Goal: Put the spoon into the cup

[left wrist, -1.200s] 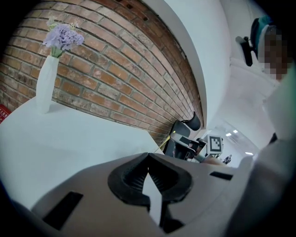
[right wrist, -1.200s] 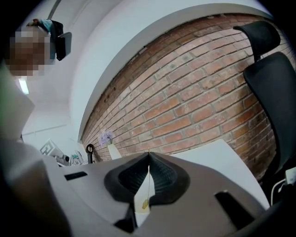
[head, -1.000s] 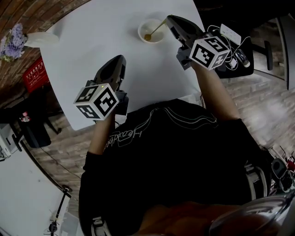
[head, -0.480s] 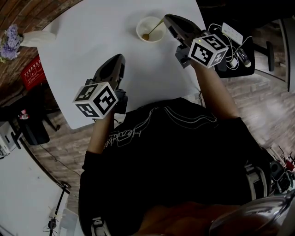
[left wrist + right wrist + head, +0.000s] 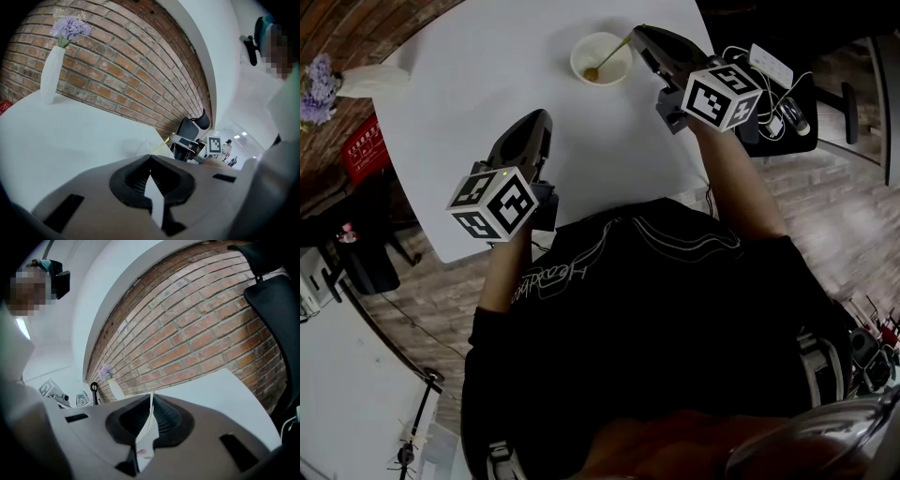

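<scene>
A white cup (image 5: 600, 59) stands near the far edge of the white table (image 5: 478, 75). A golden spoon (image 5: 609, 62) rests in it, bowl down, with its handle leaning out over the rim to the right. My right gripper (image 5: 637, 34) sits just right of the handle's end with its jaws together; whether it touches the handle I cannot tell. In the right gripper view the gripper (image 5: 151, 394) is shut with no spoon in sight. My left gripper (image 5: 538, 122) hovers shut over the table's near side, empty. The left gripper view shows the spoon's yellow handle (image 5: 161, 145) past the jaws.
A white vase (image 5: 380, 77) of purple flowers stands at the table's left corner, in front of a brick wall (image 5: 122, 79). A black chair (image 5: 778, 112) with a power strip and cables is right of the table. A red box (image 5: 367, 150) lies on the floor at left.
The head view has drifted a little, so the cup sits slightly higher and further left. The right gripper has edged a bit farther away; the spoon stays in the cup. The left gripper is still.
</scene>
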The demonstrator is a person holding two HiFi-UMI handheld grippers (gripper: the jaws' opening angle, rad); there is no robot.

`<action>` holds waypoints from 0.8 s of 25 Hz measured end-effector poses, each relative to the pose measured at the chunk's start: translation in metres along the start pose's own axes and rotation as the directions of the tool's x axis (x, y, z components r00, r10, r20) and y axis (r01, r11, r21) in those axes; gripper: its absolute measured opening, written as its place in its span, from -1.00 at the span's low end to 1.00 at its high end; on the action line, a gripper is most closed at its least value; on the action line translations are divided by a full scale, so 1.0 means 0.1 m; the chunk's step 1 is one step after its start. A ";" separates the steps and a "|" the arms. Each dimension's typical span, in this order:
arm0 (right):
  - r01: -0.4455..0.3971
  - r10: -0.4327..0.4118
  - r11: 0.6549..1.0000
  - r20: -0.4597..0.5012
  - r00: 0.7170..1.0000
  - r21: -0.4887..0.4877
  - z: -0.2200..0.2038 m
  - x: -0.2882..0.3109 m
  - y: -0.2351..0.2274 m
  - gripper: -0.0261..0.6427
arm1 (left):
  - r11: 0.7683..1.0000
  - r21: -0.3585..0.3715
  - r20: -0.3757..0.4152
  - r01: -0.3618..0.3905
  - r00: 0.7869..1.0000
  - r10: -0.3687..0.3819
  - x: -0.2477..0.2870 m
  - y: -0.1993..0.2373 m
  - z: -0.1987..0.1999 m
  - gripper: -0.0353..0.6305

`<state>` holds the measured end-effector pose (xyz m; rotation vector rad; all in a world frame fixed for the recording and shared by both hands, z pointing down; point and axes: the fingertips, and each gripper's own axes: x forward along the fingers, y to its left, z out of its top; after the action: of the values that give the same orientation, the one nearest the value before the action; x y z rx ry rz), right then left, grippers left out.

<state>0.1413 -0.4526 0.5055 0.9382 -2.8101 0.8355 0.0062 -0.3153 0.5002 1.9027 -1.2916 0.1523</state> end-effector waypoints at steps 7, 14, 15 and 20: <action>0.000 -0.001 0.999 0.006 1.000 0.053 0.04 -0.15 -0.14 -0.91 | 1.000 -0.014 0.017 -0.022 1.000 0.022 0.01 -0.14 -0.05 -0.88; 0.020 -0.020 0.999 -0.006 1.000 0.027 0.03 -0.14 -0.15 -0.68 | 0.999 -0.040 0.047 -0.032 0.998 0.033 -0.01 -0.01 -0.01 -0.88; 0.025 -0.025 1.000 -0.007 1.000 0.018 0.06 -0.17 -0.15 -0.68 | 0.999 -0.041 0.052 -0.030 0.998 0.032 -0.02 -0.02 0.01 -0.88; 0.060 -0.062 0.995 0.028 0.998 0.085 0.27 -0.36 -0.08 -0.76 | 1.000 -0.020 0.077 -0.006 0.997 0.008 -0.09 -0.05 0.17 -0.88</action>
<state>0.1776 -0.4528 0.4782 1.0513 -2.7754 0.9455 0.0012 -0.3197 0.4817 1.9039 -1.3461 0.0703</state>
